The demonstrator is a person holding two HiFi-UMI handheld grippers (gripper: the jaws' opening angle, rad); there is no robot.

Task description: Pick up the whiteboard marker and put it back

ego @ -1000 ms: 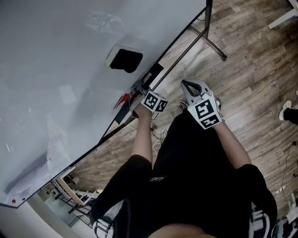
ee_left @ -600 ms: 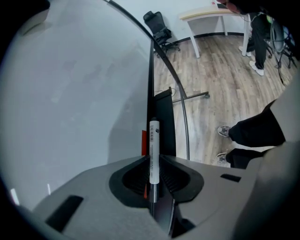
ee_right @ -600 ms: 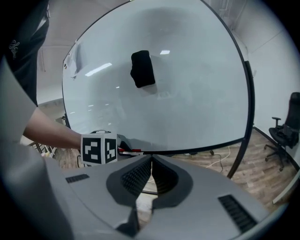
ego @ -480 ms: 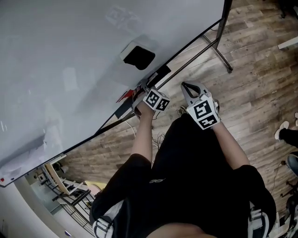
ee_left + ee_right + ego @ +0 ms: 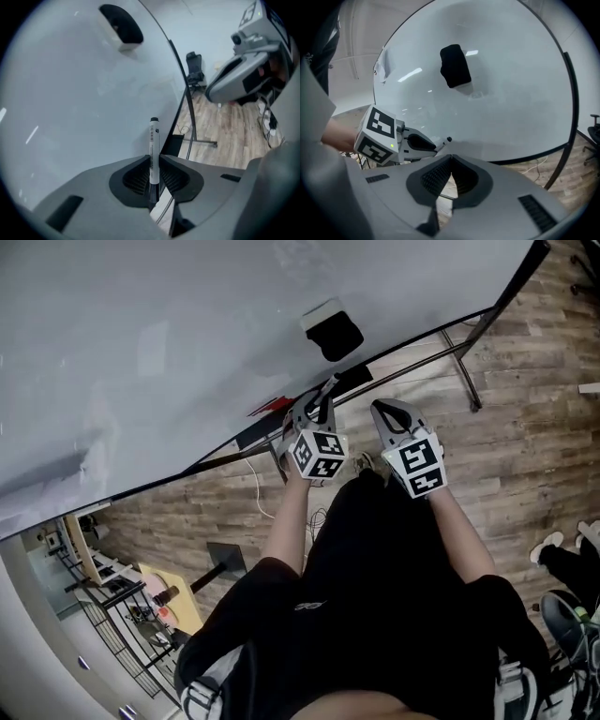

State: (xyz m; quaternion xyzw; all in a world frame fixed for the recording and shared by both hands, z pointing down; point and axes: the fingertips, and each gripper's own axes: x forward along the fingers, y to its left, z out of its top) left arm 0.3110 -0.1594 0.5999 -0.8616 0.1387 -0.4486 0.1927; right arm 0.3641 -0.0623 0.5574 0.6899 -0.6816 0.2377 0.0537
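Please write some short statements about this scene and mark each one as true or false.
1. The left tool is shut on the whiteboard marker. True.
2. The right tool holds the eraser. False: it is shut and empty, and the eraser sits on the whiteboard.
3. The floor is of wooden planks. True.
4. The marker lies on the floor. False: it stands between the left tool's jaws.
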